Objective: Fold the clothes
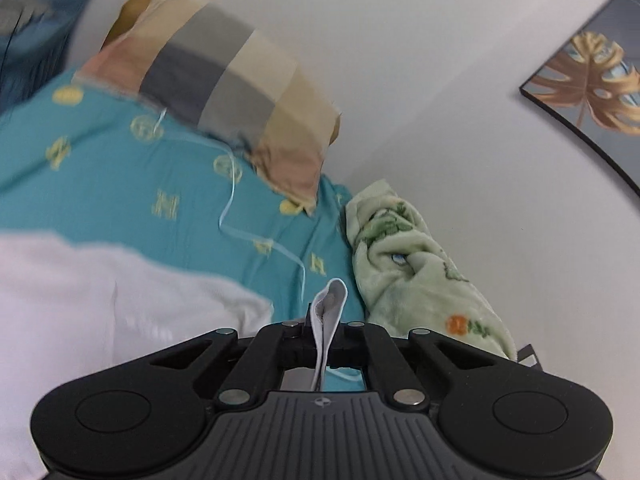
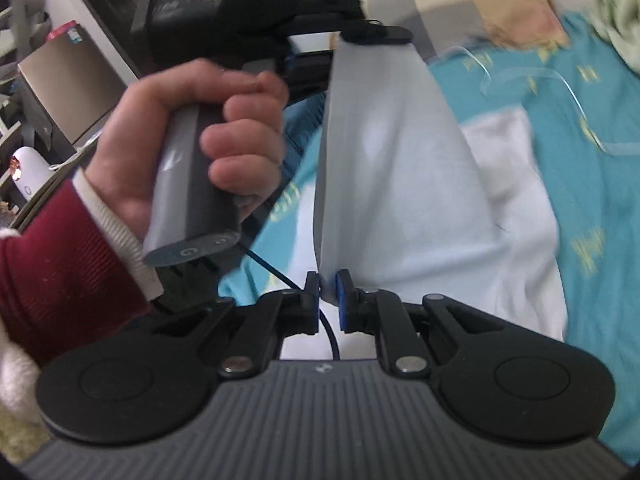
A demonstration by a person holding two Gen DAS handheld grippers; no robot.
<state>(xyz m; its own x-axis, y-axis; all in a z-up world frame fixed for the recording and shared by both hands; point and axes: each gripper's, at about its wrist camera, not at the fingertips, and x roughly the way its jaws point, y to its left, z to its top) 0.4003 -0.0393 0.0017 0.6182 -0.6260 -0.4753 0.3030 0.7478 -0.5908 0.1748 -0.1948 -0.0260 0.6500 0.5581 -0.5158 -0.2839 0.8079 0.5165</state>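
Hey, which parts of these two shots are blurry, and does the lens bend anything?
Left wrist view: the striped pillow and white garment are motion-smeared, the left gripper stays sharp, and the framed picture bows from fisheye. Right wrist view: the teal sheet streaks at right, while the right gripper is crisp.

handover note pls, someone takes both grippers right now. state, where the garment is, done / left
Left gripper: shut on an edge of the white garment.
Right gripper: shut on another edge of it; the cloth hangs stretched between the two, lifted.
The rest of the garment lies on the teal bedsheet, with a patchwork pillow and a green blanket beyond.
Done: both edges gripped and raised.
Left: lay the fold down, finish folding.
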